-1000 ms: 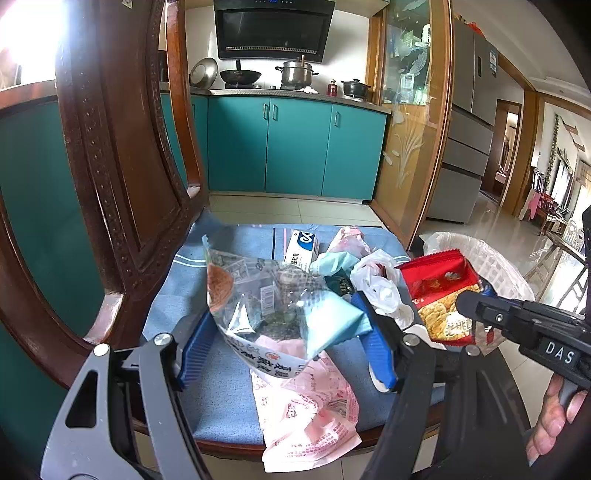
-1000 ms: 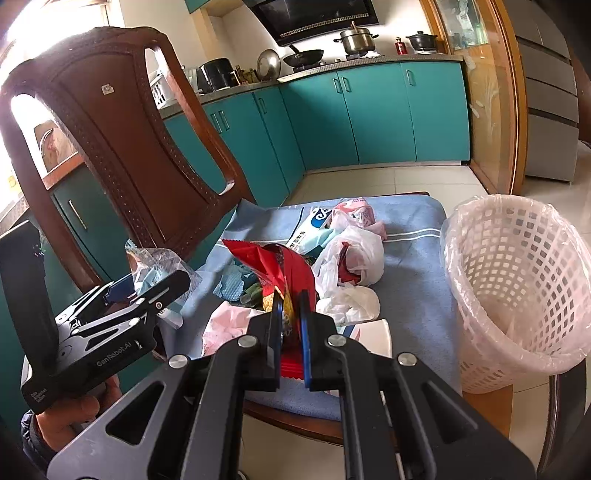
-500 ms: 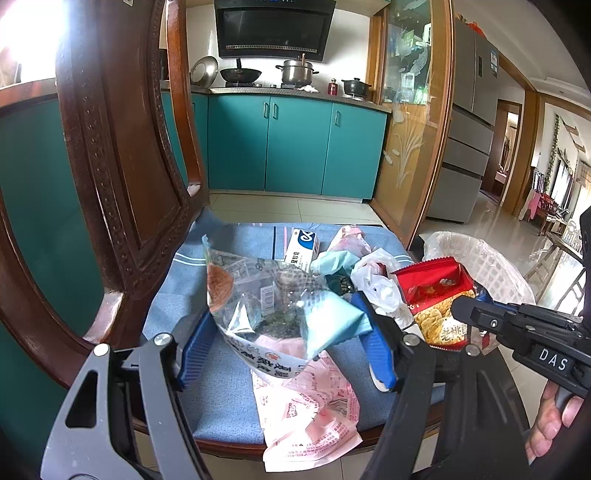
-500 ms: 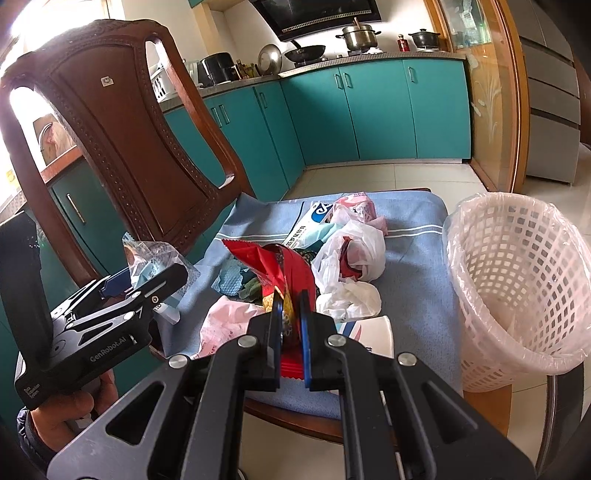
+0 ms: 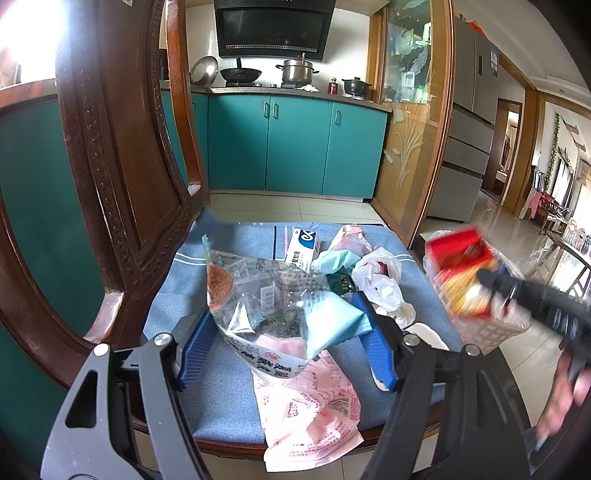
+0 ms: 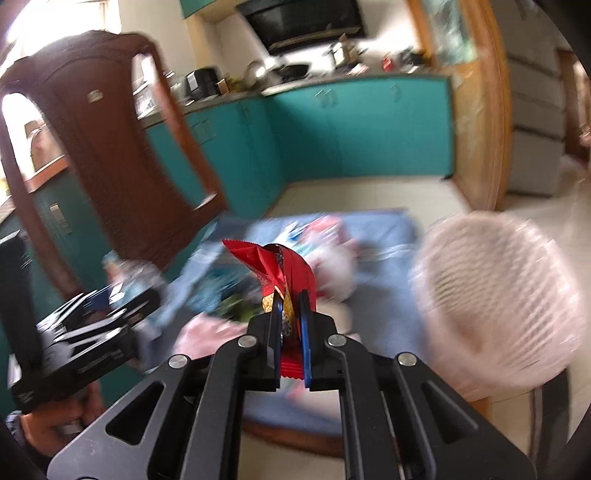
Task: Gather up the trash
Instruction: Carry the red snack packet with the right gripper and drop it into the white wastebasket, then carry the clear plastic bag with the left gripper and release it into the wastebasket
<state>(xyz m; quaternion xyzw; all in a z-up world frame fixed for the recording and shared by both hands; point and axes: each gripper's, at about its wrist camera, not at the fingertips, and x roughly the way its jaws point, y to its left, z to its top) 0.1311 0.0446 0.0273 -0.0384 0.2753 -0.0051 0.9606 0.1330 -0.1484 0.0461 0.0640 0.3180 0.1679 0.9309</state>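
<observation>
1. Gripping hard, right gripper (image 6: 290, 325) is clamped on red snack wrapper (image 6: 284, 269), near white basket (image 6: 495, 295) and beside its rim.
2. Left gripper (image 5: 286, 341) jaws sit around clear bag (image 5: 266, 295) w/ pads on its sides, on chair cushion (image 5: 184, 280) beside basket.
3. Risk: light wrapper could catch basket rim & fall outside if let go too soon.
4. Wrapper's long axis roughly upright, crumpled top pointing up & away from basket.

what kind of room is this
Most likely a home kitchen opening onto a dining area. Teal cabinets run under a counter with a steel pot and a wok below a range hood, and a fridge stands at the right.
</observation>
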